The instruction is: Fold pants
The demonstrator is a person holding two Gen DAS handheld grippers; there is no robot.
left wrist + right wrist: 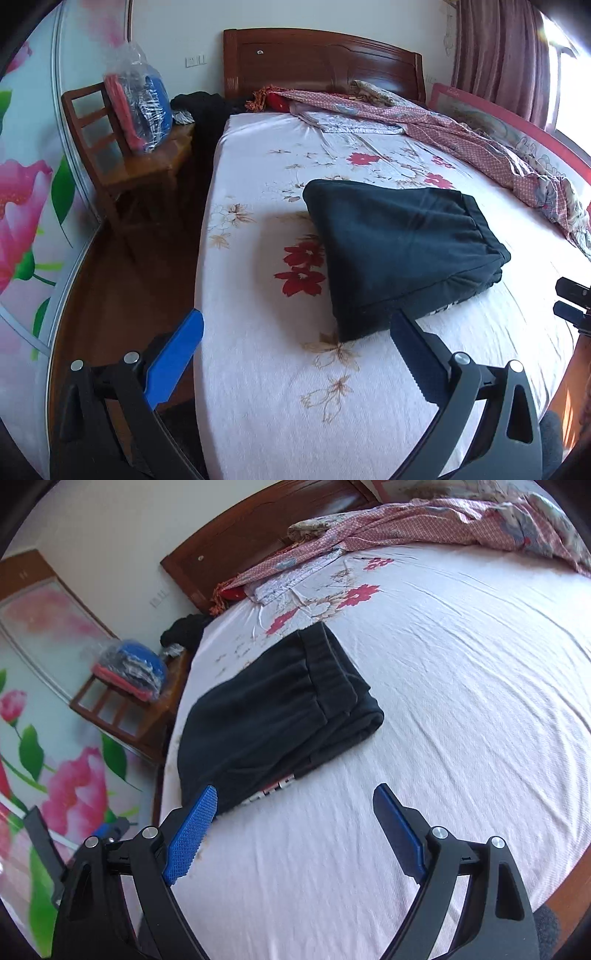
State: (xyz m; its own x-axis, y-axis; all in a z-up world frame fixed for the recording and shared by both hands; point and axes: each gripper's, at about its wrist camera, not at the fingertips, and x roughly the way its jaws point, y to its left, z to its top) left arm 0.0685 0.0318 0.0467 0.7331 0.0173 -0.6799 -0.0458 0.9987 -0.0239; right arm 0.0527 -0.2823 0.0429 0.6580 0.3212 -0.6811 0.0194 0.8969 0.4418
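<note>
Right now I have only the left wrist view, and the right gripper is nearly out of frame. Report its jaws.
Observer: In the right wrist view the right gripper stands wide open with nothing between its pads. It is aimed at the near edge of the folded pants.
Operator: Describe that edge; I see it poorly.
Observer: A white strip with red and dark print pokes out from beneath the dark fabric there.
</note>
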